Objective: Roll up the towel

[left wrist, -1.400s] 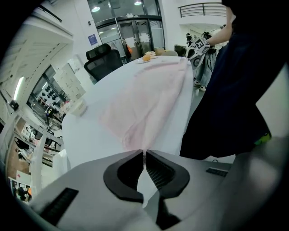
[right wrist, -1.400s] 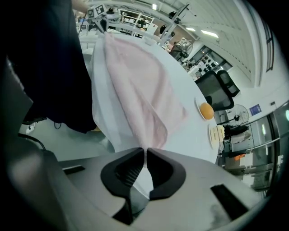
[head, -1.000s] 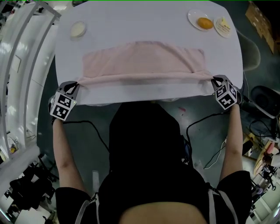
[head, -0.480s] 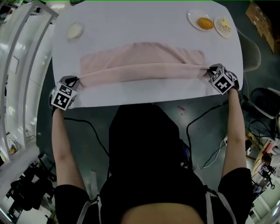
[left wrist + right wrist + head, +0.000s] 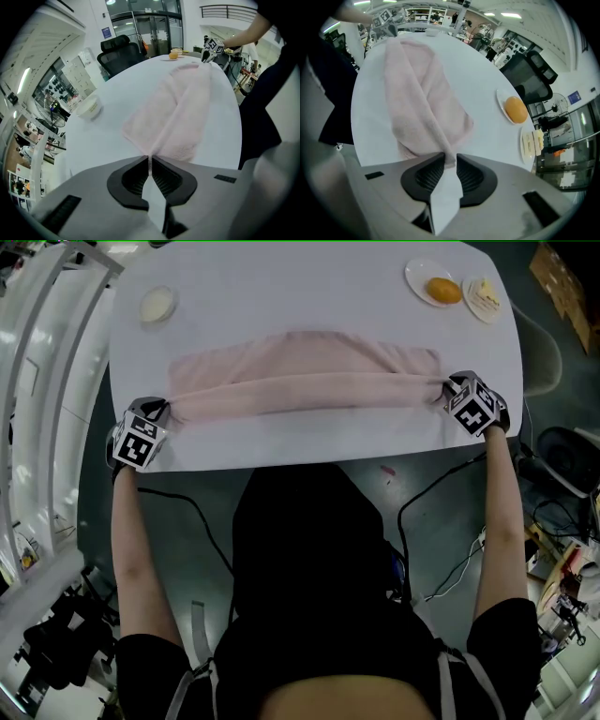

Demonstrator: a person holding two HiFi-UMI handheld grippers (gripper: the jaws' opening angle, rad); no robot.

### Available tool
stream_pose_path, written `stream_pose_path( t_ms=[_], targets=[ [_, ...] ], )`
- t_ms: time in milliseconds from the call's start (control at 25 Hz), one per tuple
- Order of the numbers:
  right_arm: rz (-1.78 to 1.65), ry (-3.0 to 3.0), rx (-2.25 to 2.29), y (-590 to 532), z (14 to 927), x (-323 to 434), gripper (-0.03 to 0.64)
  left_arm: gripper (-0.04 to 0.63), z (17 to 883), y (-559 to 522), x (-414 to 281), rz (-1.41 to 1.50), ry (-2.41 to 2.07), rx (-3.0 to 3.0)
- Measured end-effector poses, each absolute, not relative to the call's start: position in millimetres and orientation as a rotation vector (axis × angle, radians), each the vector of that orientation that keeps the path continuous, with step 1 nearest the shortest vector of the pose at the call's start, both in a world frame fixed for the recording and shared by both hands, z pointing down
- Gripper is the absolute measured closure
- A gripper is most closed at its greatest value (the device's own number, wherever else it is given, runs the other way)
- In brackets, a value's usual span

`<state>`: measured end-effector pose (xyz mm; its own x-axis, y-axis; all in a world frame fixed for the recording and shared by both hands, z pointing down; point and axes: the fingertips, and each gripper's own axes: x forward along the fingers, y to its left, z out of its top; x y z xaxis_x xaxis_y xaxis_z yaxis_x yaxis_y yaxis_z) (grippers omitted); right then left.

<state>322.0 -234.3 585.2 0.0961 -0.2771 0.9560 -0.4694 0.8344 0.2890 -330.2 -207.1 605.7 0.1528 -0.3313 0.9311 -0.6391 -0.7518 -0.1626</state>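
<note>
Left jaws are clamping the limp towel [image 5: 305, 388] at a fold end; right jaws are just opening around the other.

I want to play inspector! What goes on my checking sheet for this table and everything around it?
Surface: white table, bare apart from the items below.
Job's things: pink towel, near edge folded over, stretched between both grippers.
Clutter: small bowl far left; orange food and pale slices on plates far right.
Grippers: left gripper shut on a towel corner; right gripper jaws have just been opening, towel corner between them.
Cables: black cables over the floor.
Surroundings: office chair beyond the table.
</note>
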Motion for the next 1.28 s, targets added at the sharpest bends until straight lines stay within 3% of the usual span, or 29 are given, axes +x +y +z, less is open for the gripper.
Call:
stream_pose_path(
  t_ms=[120,160,360,640,1280],
  targets=[
    [0.157,-1.511,0.65,-239,577,324,0.523,0.555,600,-211,-336,1.578,-0.996,2.163],
    [0.166,-1.522,0.66,-240,574,326,0.485,0.538,596,-212,-338,1.552,-1.018,2.156],
    [0.276,-1.632,0.804,-245,551,335,0.462,0.408,569,-220,-356,1.281,-1.142,2.128],
    [0.215,-1.614,0.854,-235,526,348,0.462,0.405,539,-211,-377,1.3,-1.232,2.149],
    [0.051,-1.716,0.818,-171,513,276,0.462,0.405,542,-132,-309,1.446,-1.035,2.336]
  ],
)
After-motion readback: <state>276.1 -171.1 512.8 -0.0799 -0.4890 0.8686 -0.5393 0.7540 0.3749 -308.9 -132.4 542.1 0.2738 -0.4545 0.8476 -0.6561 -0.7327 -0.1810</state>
